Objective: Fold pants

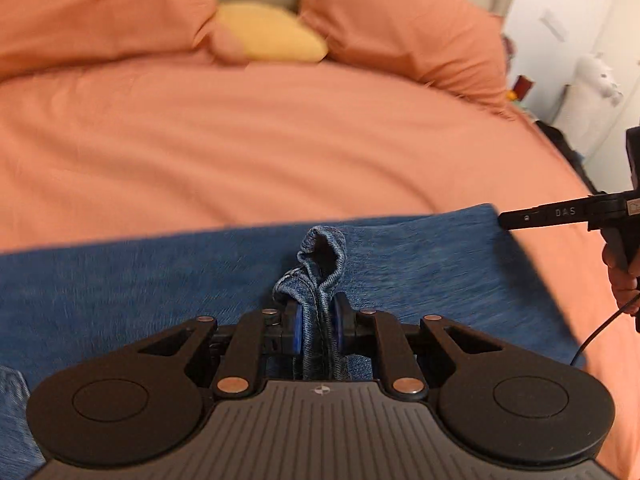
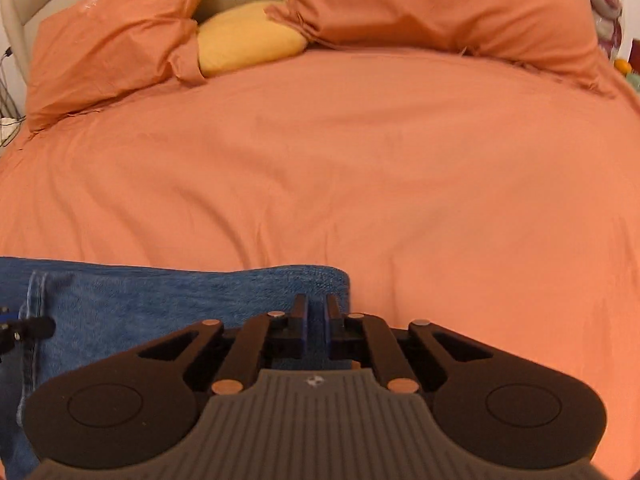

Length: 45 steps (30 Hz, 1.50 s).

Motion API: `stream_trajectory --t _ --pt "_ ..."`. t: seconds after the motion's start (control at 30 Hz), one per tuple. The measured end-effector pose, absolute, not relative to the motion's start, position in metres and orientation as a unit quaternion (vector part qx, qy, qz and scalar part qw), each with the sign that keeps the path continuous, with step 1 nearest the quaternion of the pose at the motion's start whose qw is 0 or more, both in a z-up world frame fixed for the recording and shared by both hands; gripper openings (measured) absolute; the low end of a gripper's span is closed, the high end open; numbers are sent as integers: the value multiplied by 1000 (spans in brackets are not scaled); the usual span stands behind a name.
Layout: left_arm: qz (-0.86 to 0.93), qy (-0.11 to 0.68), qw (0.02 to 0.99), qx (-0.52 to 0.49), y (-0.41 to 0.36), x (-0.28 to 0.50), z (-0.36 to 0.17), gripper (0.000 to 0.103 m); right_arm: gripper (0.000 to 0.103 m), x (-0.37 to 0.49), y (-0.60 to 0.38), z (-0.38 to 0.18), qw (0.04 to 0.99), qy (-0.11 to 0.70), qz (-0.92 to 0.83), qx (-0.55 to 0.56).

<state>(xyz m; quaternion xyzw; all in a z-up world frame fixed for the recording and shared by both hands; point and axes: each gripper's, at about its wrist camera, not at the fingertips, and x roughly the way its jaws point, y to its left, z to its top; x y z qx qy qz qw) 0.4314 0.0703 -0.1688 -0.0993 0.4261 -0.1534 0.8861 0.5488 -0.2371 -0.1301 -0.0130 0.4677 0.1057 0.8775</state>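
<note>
Left wrist: left gripper (image 1: 316,322) level, jaws pinching jeans (image 1: 160,280).

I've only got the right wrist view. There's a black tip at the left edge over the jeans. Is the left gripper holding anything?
Observer: Yes. In the left wrist view the left tongs are shut on a bunched-up fold of the jeans.
Operator: Where does my right one sit from that side?
Observer: The right tongs reach the jeans' far right corner, where it meets the orange bedcover. Whether they pinch cloth is unclear.
Operator: Anything beside the bed I'm missing?
Observer: What looks like a white plush toy stands by the wall on the right.
</note>
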Motion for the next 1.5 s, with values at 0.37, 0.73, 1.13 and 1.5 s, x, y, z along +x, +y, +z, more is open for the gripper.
stream_trajectory --t 0.37,0.73,1.13,1.5 --pt "-138 466 868 -103 74 439 -177 30 0 574 -231 -163 866 494 75 -7" --pt "-120 480 868 -45 55 373 -149 45 1 444 -269 -129 841 518 150 -37" --pt "-68 509 856 -62 41 363 -167 40 1 388 -254 -162 842 509 138 -113" --pt "-31 447 888 -103 129 308 -90 57 3 373 -221 -101 855 468 175 -138"
